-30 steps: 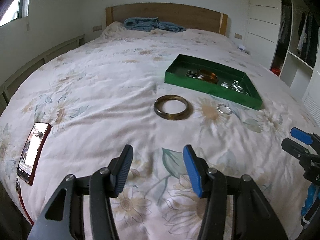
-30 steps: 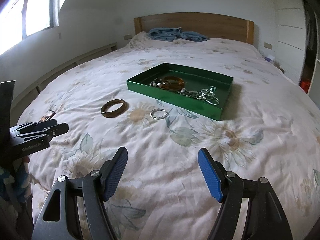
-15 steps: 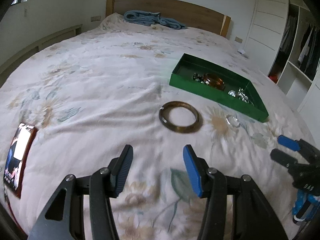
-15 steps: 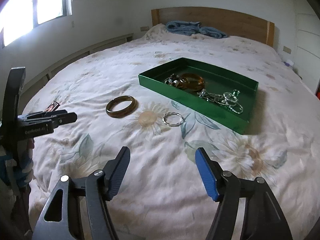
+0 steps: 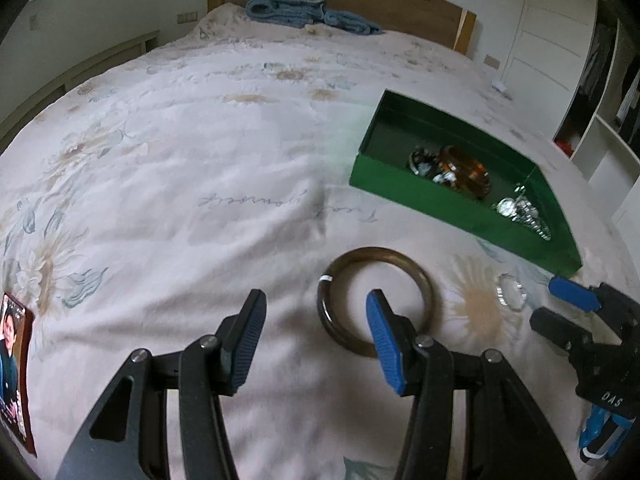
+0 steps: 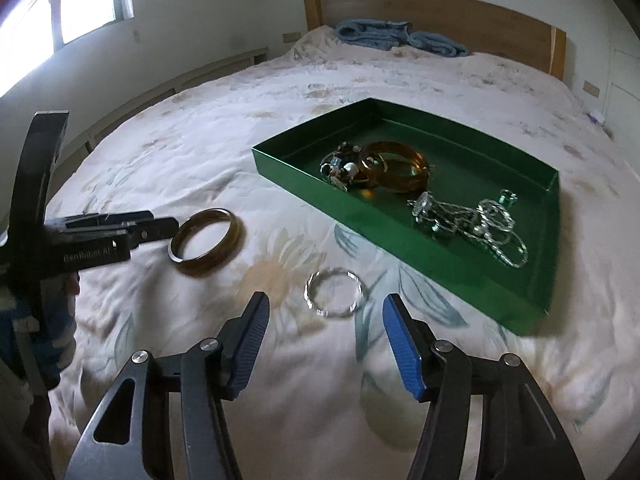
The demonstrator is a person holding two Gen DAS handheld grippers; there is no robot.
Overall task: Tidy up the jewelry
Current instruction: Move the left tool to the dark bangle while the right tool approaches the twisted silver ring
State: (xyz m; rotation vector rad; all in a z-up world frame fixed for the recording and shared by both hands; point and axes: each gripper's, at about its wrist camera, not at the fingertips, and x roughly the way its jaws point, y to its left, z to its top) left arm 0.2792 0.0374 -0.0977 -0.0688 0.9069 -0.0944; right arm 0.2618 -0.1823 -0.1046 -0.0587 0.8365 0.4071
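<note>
Both hand-held grippers have come forward and lower over the bed, closing on the loose jewelry.

Left hand-held gripper stands apart, empty, its right finger overlapping the brown bangle. Right hand-held gripper is closing, nothing clamped, silver ring just ahead. Green tray ahead-right holds tangled, indistinct pieces; a phone is cut off at left.

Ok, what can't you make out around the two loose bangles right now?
- Left wrist view: brown bangle's near rim, covered by the left gripper's finger.
- Left wrist view: silver bangle, too small and blurred.
- Right wrist view: tangled pieces in the green tray, count unclear.
</note>
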